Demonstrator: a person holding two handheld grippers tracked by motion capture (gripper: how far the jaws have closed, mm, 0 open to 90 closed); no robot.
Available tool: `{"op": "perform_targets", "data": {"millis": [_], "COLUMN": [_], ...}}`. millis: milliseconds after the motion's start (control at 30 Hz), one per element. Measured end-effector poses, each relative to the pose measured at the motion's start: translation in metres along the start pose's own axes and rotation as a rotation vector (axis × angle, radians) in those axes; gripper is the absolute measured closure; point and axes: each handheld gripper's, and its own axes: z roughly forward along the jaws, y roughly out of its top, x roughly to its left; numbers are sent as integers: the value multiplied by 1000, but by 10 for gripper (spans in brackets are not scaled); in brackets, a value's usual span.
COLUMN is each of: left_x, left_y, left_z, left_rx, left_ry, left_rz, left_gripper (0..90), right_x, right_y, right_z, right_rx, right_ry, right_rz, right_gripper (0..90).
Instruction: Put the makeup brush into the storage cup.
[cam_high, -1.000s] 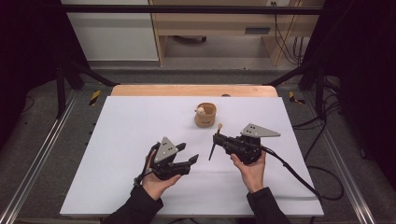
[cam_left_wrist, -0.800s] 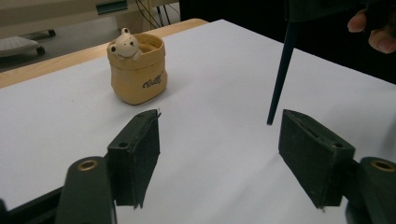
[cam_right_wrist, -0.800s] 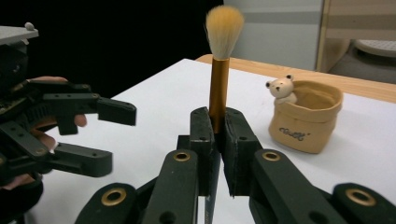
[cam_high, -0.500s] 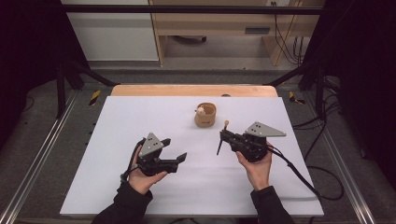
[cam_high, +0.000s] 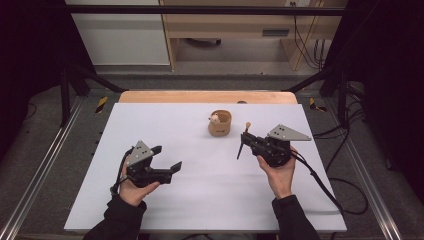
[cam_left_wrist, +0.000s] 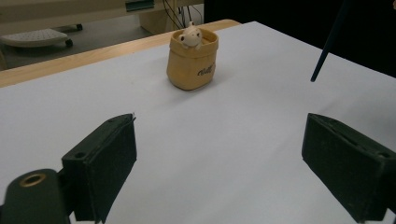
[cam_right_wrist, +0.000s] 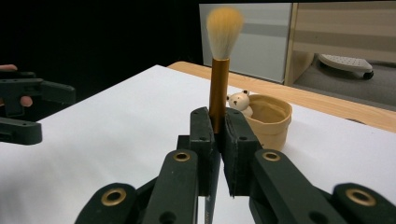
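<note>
The brush (cam_right_wrist: 218, 79) stands upright between the 2 closed jaws of the right claw (cam_right_wrist: 217, 122), which clamp its metallic orange-gold ferrule. Above the ferrule sits a soft tuft of pale bristles, cream at the base and tawny at the rounded tip, pointing straight up. Below the jaws, its thin dark blue handle (cam_high: 241, 149) hangs down and slants toward the white counter (cam_high: 210, 200), its end tapering to a point just above the surface. In the left gripper view that dark handle (cam_left_wrist: 329, 44) slopes across the upper right corner. The brush is held clear of the counter, a little to the right of the small tan pot (cam_high: 220, 123).
</note>
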Motion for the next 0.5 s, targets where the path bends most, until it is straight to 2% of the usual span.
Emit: {"op": "perform_targets", "data": {"millis": [133, 233, 500], "left_x": [9, 14, 25], "left_y": [-5, -8, -17], "left_z": [-11, -18, -26], "left_rx": [-18, -32, -32], "left_ry": [17, 26, 55], "left_rz": [-4, -6, 3], "left_gripper": [95, 93, 85], "right_x": [-2, -3, -4], "right_y": [4, 7, 12], "right_z": [1, 3, 9], "right_rx": [-5, -8, -2], "right_ry": [-1, -7, -16], "right_rz": [5, -9, -11], "right_gripper": [837, 837, 837]}}
